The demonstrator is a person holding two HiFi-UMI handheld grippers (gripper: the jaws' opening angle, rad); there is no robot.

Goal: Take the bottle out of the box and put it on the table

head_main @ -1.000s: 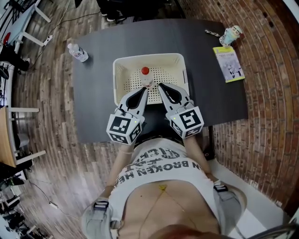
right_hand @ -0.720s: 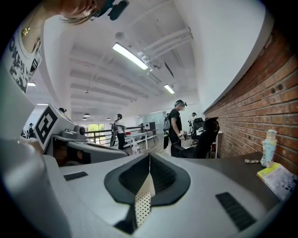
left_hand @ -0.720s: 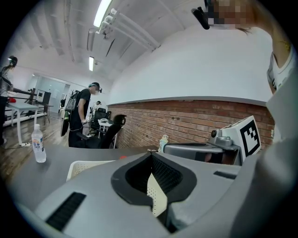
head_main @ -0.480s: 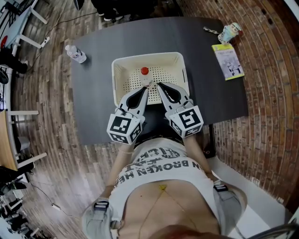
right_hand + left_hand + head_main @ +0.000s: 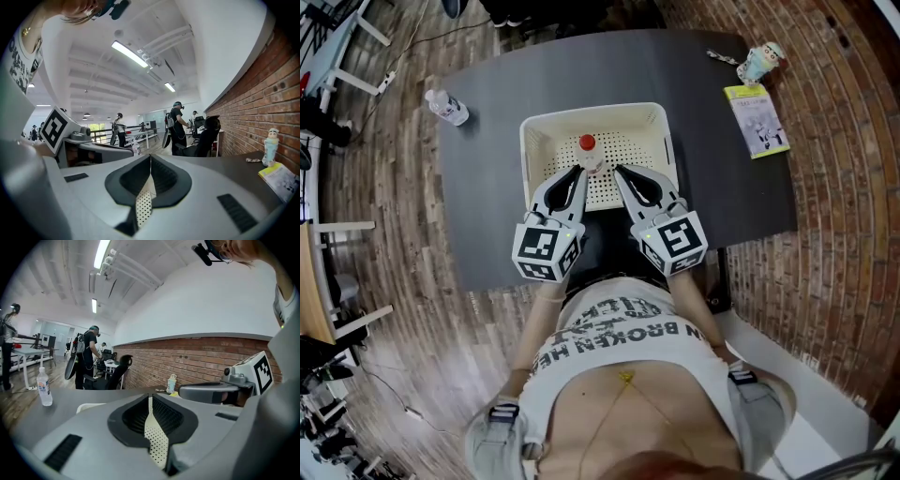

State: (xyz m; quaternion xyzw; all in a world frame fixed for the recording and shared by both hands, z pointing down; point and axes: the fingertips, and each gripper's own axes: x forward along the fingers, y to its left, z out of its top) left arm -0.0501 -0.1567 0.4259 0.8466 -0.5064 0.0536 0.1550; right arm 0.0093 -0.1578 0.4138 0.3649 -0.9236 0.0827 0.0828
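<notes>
**Bottle (image 5: 592, 159) sitting in the box (image 5: 595, 112), both claws shut**

Red-capped and upright, the bottle is standing on the box's perforated floor, about midway across. The white box is resting on the dark table (image 5: 487, 197), toward the person's side. The left claw (image 5: 578, 172) and right claw (image 5: 619, 172) are reaching in over the near wall, tips angling toward each other, with the bottle just ahead of them and between. Whether either tip is touching it I cannot tell from where I am standing. Each claw is holding its jaws pressed together with nothing caught in them; only the dotted floor is showing through the slit behind the tips. A second bottle (image 5: 447, 105) is standing near the table's far left corner. A booklet (image 5: 757, 122) and a small pale container (image 5: 760, 64) are sitting at the far right corner.
</notes>
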